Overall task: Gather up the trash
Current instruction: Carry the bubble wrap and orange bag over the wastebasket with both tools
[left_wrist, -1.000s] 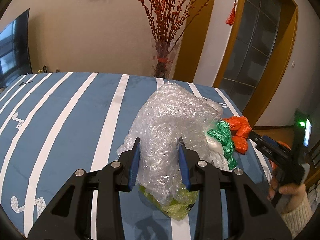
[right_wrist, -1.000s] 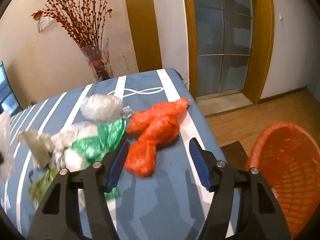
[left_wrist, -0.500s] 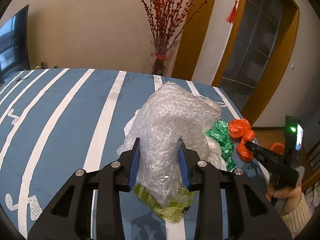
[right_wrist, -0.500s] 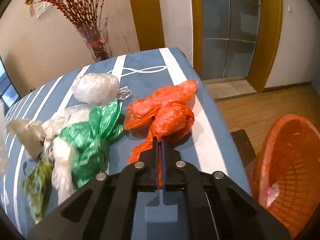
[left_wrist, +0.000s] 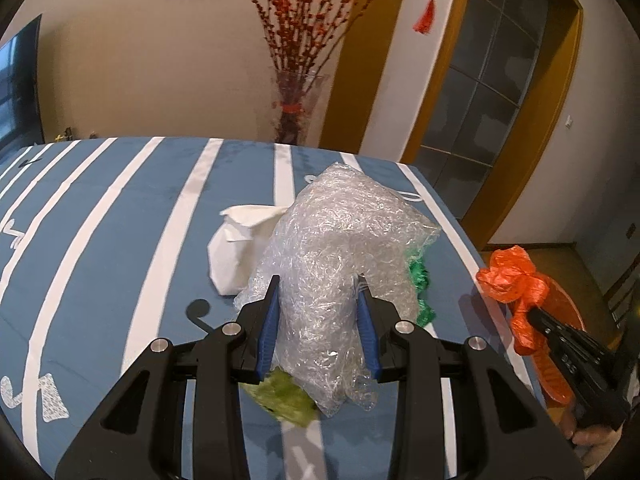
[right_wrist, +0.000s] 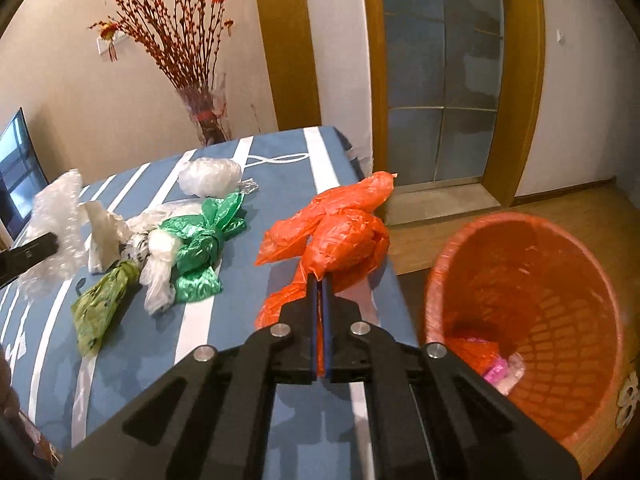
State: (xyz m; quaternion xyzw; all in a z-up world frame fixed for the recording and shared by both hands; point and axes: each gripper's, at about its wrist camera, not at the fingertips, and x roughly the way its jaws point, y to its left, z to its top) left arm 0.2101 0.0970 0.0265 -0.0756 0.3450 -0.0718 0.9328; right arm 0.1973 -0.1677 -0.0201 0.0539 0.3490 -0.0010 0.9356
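While the right gripper (right_wrist: pixel 320 280) is clamped shut on the orange bag (right_wrist: pixel 332 232), that bag hangs off the tabletop (right_wrist: pixel 224 320) edge, beside the orange basket (right_wrist: pixel 520 312).

To finish well, I would carry the bag over the basket rim before opening, so its loose tail does not drag. The left gripper (left_wrist: pixel 318 312), partly closed, squeezes the clear bubble wrap (left_wrist: pixel 340 248) above a green bag (right_wrist: pixel 200 240), white bag (left_wrist: pixel 236 248) and olive bag (right_wrist: pixel 100 300) on the blue striped cloth; behind stand a vase of red branches (left_wrist: pixel 294 108), a glass door (right_wrist: pixel 436 80) and wood floor (right_wrist: pixel 560 204).
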